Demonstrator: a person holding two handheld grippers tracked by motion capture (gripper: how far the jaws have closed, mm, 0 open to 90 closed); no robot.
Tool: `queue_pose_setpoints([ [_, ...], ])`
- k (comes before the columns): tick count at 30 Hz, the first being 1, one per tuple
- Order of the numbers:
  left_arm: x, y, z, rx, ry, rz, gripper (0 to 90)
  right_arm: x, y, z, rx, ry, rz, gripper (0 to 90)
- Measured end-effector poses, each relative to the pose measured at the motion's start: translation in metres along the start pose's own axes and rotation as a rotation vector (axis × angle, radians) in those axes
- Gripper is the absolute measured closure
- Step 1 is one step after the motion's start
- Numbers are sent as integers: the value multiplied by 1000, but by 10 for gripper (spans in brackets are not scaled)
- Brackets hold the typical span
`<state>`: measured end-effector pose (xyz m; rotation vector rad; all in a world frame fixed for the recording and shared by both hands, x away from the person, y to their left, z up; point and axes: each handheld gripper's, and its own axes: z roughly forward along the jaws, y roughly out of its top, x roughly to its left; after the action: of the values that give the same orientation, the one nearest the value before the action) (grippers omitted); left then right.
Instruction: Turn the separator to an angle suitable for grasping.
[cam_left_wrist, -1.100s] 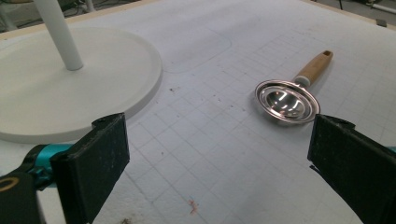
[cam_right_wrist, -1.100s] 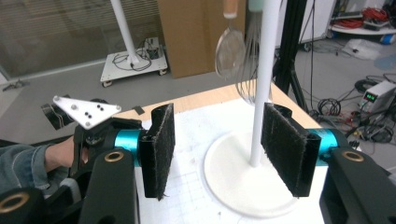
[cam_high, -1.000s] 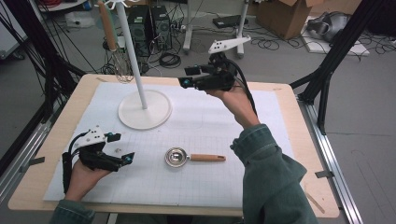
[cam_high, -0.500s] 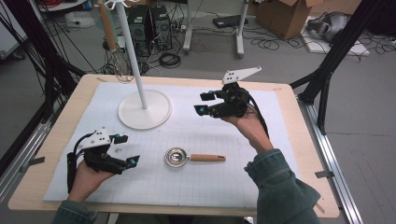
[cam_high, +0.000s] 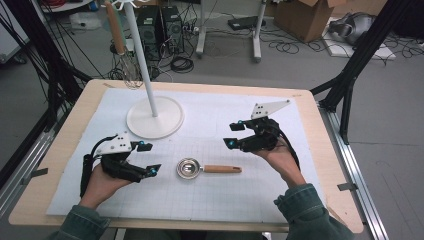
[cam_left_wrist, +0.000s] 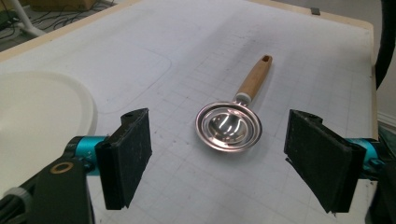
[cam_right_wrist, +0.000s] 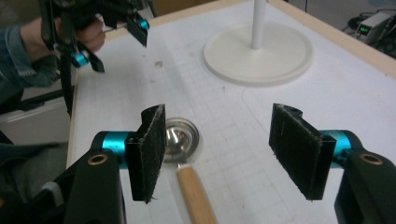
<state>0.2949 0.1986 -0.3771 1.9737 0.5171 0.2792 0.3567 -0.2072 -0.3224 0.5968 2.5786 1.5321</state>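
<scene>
A small metal scoop (cam_high: 188, 168) with a wooden handle (cam_high: 222, 169) lies flat on the white mat, its handle pointing right. My left gripper (cam_high: 150, 158) hovers just left of the bowl. Its jaws are open with nothing between them and have just been closing. In the left gripper view the scoop (cam_left_wrist: 229, 127) lies ahead of the left gripper (cam_left_wrist: 219, 144). My right gripper (cam_high: 232, 134) is above and right of the handle, its jaws open, empty, and just opening a little. In the right gripper view the scoop (cam_right_wrist: 181, 137) sits below the right gripper (cam_right_wrist: 222, 144).
A white stand (cam_high: 155, 117) with a round base and thin pole rises at the mat's far left, and a whisk (cam_high: 128, 72) hangs from it. The table edge (cam_high: 330, 150) runs along the right. Cables and boxes lie on the floor beyond.
The right gripper has come down from above the far side of the table to just over the scoop's handle. The left gripper has shifted a little right toward the bowl, jaws narrower.
</scene>
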Motion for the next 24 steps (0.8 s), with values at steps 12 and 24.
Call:
queue_pose_setpoints([
  [12,-7,14,18,9,-55,31,271,3,-40,8,80,3,-17,371],
  [24,-5,9,10,3,-47,20,260,6,-53,49,230,33,-97,401],
])
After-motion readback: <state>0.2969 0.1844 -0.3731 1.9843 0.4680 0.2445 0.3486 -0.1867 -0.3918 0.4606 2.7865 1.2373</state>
